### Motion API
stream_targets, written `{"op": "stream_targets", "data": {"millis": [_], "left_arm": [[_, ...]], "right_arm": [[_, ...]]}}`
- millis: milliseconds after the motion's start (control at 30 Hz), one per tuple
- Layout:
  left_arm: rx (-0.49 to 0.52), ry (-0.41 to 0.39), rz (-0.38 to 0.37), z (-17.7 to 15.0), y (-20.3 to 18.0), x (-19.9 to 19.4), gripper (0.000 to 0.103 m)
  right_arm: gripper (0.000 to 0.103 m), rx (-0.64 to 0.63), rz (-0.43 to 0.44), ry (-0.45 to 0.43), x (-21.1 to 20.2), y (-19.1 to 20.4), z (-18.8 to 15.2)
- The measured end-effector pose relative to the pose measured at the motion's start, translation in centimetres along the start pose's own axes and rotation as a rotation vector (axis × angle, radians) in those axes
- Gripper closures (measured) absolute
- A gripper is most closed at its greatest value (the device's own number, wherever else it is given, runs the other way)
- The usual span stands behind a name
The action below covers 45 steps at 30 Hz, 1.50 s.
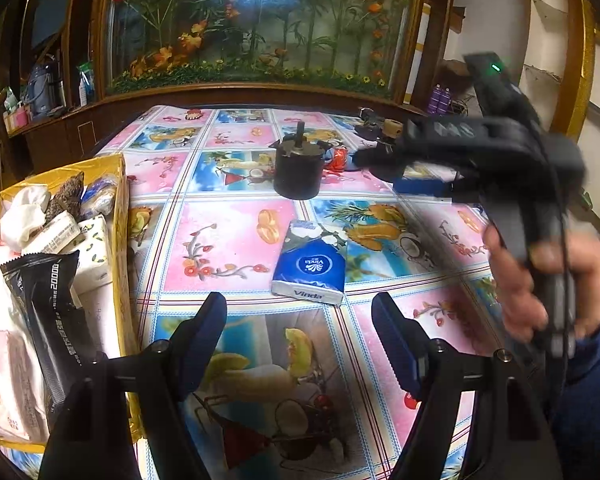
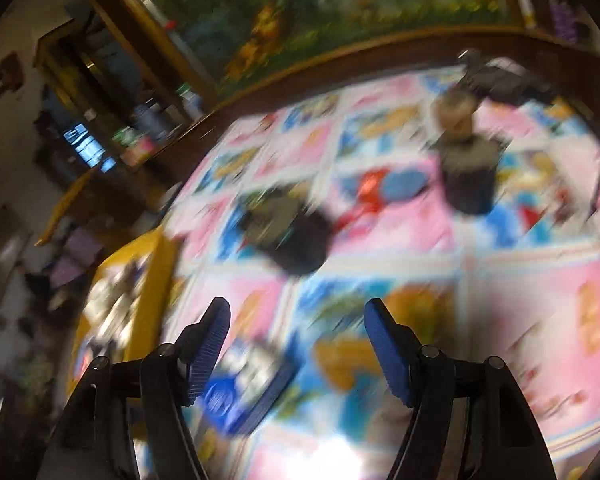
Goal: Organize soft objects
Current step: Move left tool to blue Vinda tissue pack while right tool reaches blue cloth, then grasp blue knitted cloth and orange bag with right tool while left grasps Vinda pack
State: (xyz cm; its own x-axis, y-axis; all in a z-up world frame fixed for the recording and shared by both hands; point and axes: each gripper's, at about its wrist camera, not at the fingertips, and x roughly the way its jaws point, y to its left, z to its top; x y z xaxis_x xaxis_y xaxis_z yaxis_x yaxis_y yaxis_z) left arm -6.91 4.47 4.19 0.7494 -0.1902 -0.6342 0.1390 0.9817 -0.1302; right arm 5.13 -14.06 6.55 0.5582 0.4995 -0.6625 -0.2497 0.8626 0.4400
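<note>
A blue Vinda tissue pack [image 1: 311, 266] lies on the patterned tablecloth [image 1: 228, 240], just ahead of my left gripper [image 1: 300, 322], whose jaws stand open and empty. At the left, a yellow box [image 1: 120, 204] holds several soft things: tissue packs, a white cloth and a black packet [image 1: 48, 312]. In the left wrist view a hand [image 1: 540, 280] holds my right gripper [image 1: 360, 157] above the table's right side. The right wrist view is blurred. There my right gripper [image 2: 298, 320] is open with nothing between its pads, and the blue tissue pack [image 2: 240, 392] lies low by its left finger.
A black cylindrical pot [image 1: 299, 172] stands mid-table, with a red wrapper [image 1: 339, 159] and small clutter behind it. A second dark jar [image 2: 468, 176] stands further right. A wooden-framed flower panel [image 1: 260, 32] backs the table. The yellow box [image 2: 156, 264] lies at the table's left edge.
</note>
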Motion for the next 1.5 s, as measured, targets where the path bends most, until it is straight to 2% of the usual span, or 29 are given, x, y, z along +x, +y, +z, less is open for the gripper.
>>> {"op": "stream_targets", "data": {"millis": [67,200,267,433,600,733,900,1067,1133,1200,1233,1300,1333,1433,1500], "left_arm": [[0.002,-0.016,-0.01,0.0,0.0,-0.3,0.029],[-0.007,-0.018,-0.033,0.0,0.3,-0.5,0.029],[-0.017,-0.023,-0.044,0.1,0.6,-0.6,0.029],[-0.045,-0.028,-0.077,0.1,1.2,-0.7,0.029],[-0.051,-0.022,-0.093,0.1,1.3,-0.6,0.029],[-0.051,-0.023,-0.097,0.1,1.3,-0.6,0.029],[-0.053,-0.02,-0.093,0.2,1.3,-0.6,0.029],[-0.057,-0.021,-0.083,0.2,1.4,-0.6,0.029],[-0.052,-0.018,-0.078,0.2,1.3,-0.5,0.029],[-0.047,-0.018,-0.069,0.2,1.1,-0.4,0.029],[-0.043,-0.017,-0.064,0.2,1.1,-0.4,0.029],[-0.035,-0.014,-0.052,0.2,0.9,-0.3,0.029],[-0.032,-0.013,-0.046,0.2,0.8,-0.2,0.029],[-0.022,-0.007,-0.03,0.1,0.7,-0.1,0.029],[-0.018,-0.003,-0.018,0.1,0.6,0.1,0.029]], "right_arm": [[0.029,0.031,-0.019,-0.009,0.6,-0.3,2.3],[0.029,0.239,0.026,0.009,2.9,-1.7,5.7],[0.029,0.219,-0.027,0.014,4.3,-1.4,6.9],[0.029,0.18,-0.062,0.028,8.0,-1.3,10.1],[0.03,0.128,-0.149,0.079,11.6,-1.9,11.4],[0.03,0.13,-0.152,0.126,11.5,-1.8,10.5],[0.03,0.178,-0.098,0.213,9.4,-2.1,8.3],[0.03,0.239,-0.021,0.261,5.5,-3.5,4.4],[0.03,0.244,0.04,0.266,3.6,-3.7,2.8],[0.03,0.217,0.071,0.237,1.7,-3.5,1.9],[0.029,0.193,0.055,0.205,0.7,-3.5,1.7],[0.015,0.112,0.0,0.111,-1.2,-3.4,1.6],[0.012,0.077,-0.014,0.082,-1.6,-3.5,1.7],[0.012,0.023,-0.011,0.036,-0.8,-4.5,1.4],[0.012,0.043,0.023,0.068,0.9,-5.4,1.2]]}}
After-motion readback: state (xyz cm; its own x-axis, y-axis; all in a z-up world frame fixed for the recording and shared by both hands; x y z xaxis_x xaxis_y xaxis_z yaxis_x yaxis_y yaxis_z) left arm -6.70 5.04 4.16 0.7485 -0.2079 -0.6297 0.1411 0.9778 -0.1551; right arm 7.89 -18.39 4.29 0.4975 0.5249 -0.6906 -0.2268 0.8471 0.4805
